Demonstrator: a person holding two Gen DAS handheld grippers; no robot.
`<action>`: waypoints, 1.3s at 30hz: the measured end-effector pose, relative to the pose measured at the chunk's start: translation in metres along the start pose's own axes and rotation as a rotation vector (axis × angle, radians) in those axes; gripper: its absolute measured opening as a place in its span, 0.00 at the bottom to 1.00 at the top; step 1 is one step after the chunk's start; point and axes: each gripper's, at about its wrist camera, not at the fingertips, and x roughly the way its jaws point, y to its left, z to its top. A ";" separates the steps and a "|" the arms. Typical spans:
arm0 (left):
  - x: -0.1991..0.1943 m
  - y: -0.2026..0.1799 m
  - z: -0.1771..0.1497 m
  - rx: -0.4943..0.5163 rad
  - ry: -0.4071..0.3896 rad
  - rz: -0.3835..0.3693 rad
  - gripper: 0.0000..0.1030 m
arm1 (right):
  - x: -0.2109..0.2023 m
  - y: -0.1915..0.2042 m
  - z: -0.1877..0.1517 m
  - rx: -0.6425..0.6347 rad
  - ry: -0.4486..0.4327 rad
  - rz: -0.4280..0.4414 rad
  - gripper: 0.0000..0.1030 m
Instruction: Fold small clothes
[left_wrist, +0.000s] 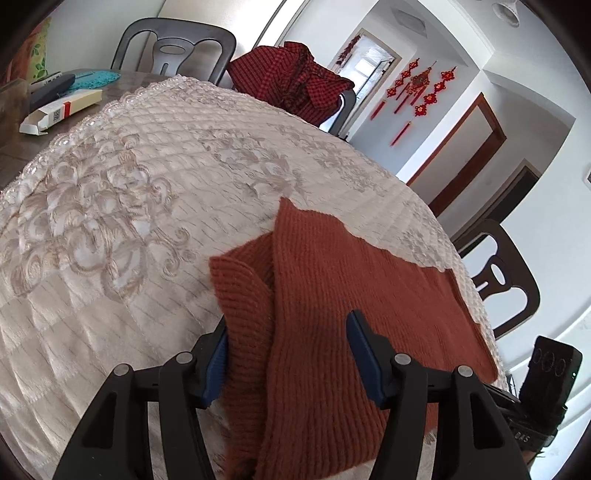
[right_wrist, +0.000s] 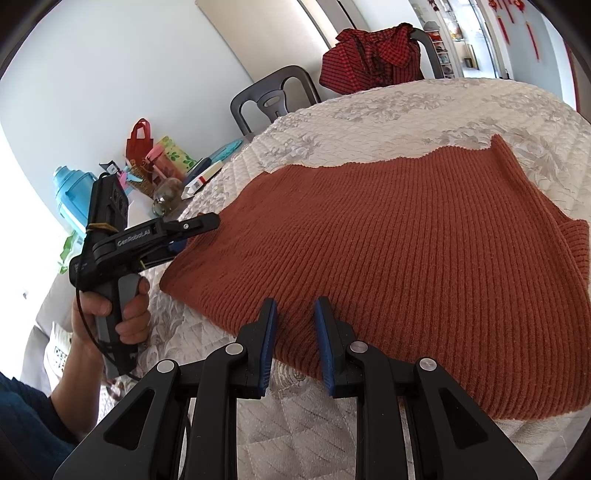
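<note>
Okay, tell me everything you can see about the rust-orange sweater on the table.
The sweater is a rust-orange ribbed knit, soft and slightly fuzzy, spread mostly flat on the quilted cream tablecloth. A sleeve or side flap is folded over onto the body at one end. The left gripper straddles that end, knit between its pads. The right gripper rests at the near hem, jaws narrowly apart over the edge.

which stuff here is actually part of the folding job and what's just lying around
Part of the job:
- rust knit garment, spread on the quilted table cover
- left hand-held gripper, jaws apart around a fold of the knit
- right hand-held gripper, at the garment's near edge

Just lying about:
- red checked garment on a chair
- white carton
- blue bottle
- red gift bag
</note>
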 end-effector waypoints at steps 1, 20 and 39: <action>-0.002 0.000 -0.002 -0.002 0.001 -0.006 0.60 | 0.000 0.000 0.000 0.001 0.000 0.001 0.21; -0.002 0.004 -0.013 -0.033 0.023 -0.048 0.26 | 0.002 0.003 0.002 -0.013 0.003 -0.018 0.21; -0.028 -0.013 0.007 -0.031 -0.028 -0.151 0.20 | 0.029 -0.021 0.049 0.095 0.027 -0.024 0.21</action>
